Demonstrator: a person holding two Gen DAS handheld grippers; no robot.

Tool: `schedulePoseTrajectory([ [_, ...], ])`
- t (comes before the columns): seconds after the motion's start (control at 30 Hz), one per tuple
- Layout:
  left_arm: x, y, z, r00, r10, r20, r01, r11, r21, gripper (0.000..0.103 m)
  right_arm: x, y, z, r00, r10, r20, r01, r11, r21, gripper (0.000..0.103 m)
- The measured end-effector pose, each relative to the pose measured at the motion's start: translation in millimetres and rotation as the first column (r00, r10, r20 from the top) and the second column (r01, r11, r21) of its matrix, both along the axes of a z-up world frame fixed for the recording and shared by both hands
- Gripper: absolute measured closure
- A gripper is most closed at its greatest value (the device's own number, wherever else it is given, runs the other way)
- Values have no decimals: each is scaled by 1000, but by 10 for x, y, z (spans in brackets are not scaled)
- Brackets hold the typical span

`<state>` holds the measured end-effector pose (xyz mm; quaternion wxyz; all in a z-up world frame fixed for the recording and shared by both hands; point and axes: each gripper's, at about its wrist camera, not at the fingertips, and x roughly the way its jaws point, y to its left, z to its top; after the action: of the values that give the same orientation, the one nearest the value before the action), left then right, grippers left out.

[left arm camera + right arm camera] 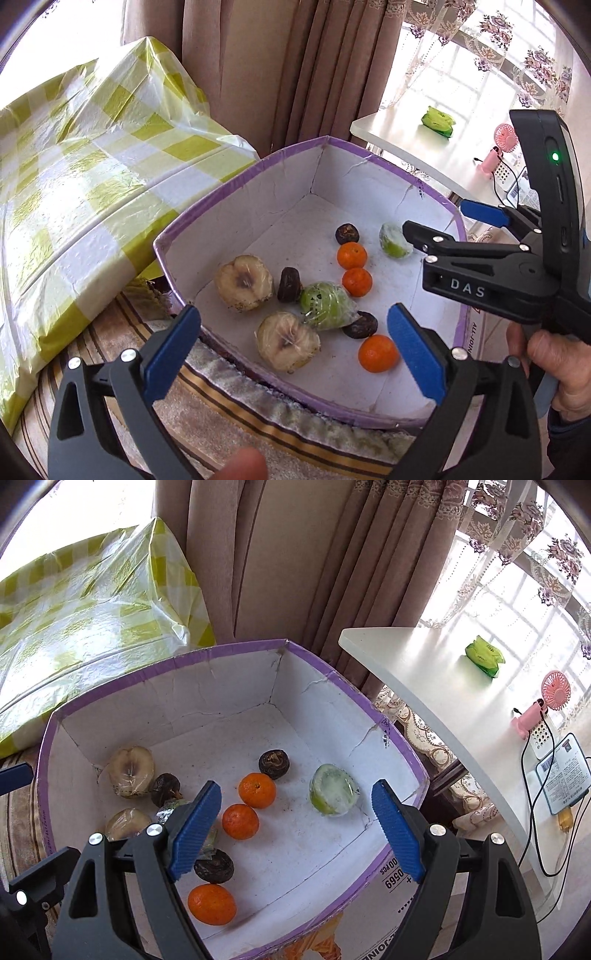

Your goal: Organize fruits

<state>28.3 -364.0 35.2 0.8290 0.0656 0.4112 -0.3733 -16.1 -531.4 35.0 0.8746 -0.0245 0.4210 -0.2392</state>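
Note:
A white cardboard box with a purple rim (pixel 236 177) (pixel 166 661) holds loose fruit. In it lie three oranges (pixel 351 255) (pixel 357 282) (pixel 378 353), two browned halves wrapped in film (pixel 244 282) (pixel 288 341), two wrapped green pieces (pixel 327 304) (pixel 394 240) and three dark shrivelled fruits (pixel 289 284). My left gripper (pixel 295 314) hangs open above the box's near side, empty. My right gripper (pixel 295 788) (pixel 439 221) is open over the right half, nothing between its pads; below it are oranges (pixel 257 790) (pixel 240 821) and the green half (pixel 334 789).
The box sits on a striped rug (pixel 229 406). A bundle under yellow-checked plastic (pixel 92 166) lies to the left, brown curtains (pixel 258 74) behind. A white table (pixel 424 672) at the right carries a green packet (pixel 484 657), a pink fan (pixel 554 694) and cables. A hand (pixel 554 362) holds the right gripper.

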Motion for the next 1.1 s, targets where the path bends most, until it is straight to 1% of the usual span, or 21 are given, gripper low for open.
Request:
schedulePoseTrajectory([
  [0.1, 26, 19, 5, 1000, 16, -8, -17, 1000, -13, 2, 7, 20, 4, 1000, 2, 10, -2, 1000, 7, 22],
  [0.2, 27, 4, -4, 999, 47, 17, -48, 999, 17, 2, 15, 38, 11, 1000, 7, 20, -7, 1000, 14, 22],
  [0.47, 40, -50, -53, 998, 52, 29, -54, 996, 67, 2, 9, 6, 0, 1000, 3, 30, -3, 1000, 29, 22],
  [0.63, 29, -67, -63, 998, 49, 38, -52, 995, 80, 2, -3, -3, 11, 999, 0, 42, -1, 999, 35, 22],
  [1.1, 38, -79, -88, 999, 39, 27, -41, 995, 90, 2, 4, -23, 3, 999, -1, 45, -1, 999, 45, 22],
])
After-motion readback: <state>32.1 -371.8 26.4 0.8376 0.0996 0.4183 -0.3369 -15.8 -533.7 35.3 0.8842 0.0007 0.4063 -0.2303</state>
